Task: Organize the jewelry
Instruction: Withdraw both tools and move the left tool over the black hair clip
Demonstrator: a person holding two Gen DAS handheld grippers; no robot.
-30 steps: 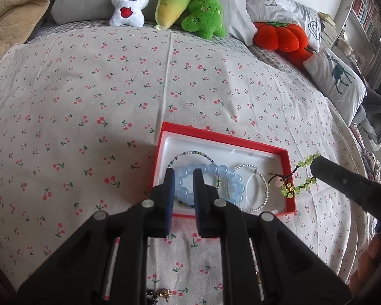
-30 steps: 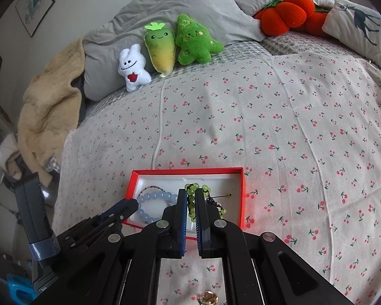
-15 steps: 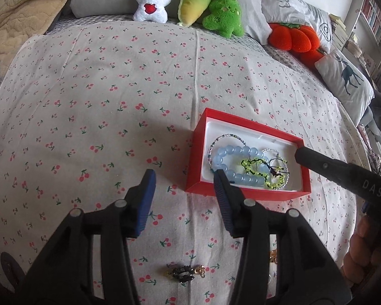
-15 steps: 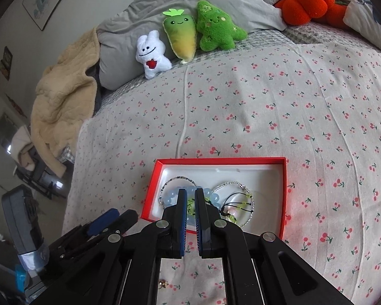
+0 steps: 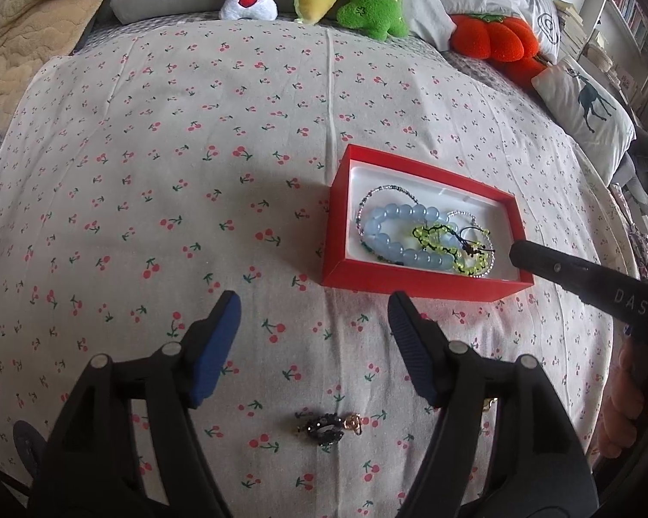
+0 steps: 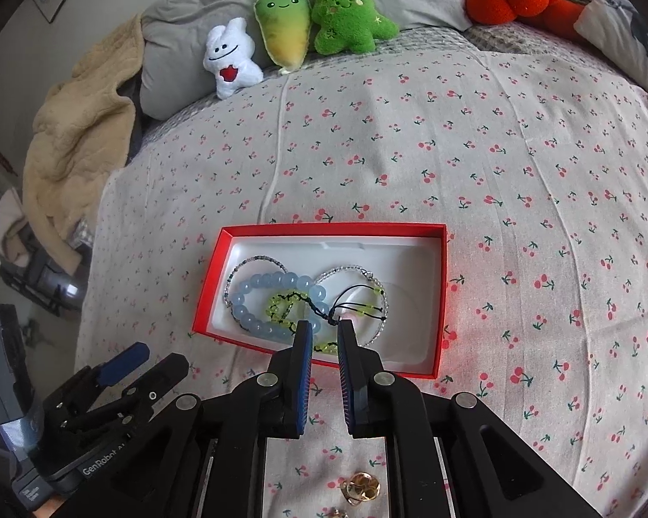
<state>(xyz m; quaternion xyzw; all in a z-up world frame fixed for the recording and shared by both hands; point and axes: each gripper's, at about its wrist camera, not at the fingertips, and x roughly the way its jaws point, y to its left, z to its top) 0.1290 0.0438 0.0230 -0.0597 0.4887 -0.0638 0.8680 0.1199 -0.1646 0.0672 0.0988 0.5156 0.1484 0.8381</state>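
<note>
Opening left gripper (nothing between)

**Bracelets gathered in the red box, loose pieces on the bed**

A red box with a white liner lay open and flat on the cherry-print bedspread. Inside it a pale blue bead bracelet overlapped a thin dark-beaded loop at the left and a silvery bead loop at the right. A yellow-green bead bracelet on black cord rested across them. Outside the box, a black beaded piece and a gold charm lay on the bedspread.
</note>
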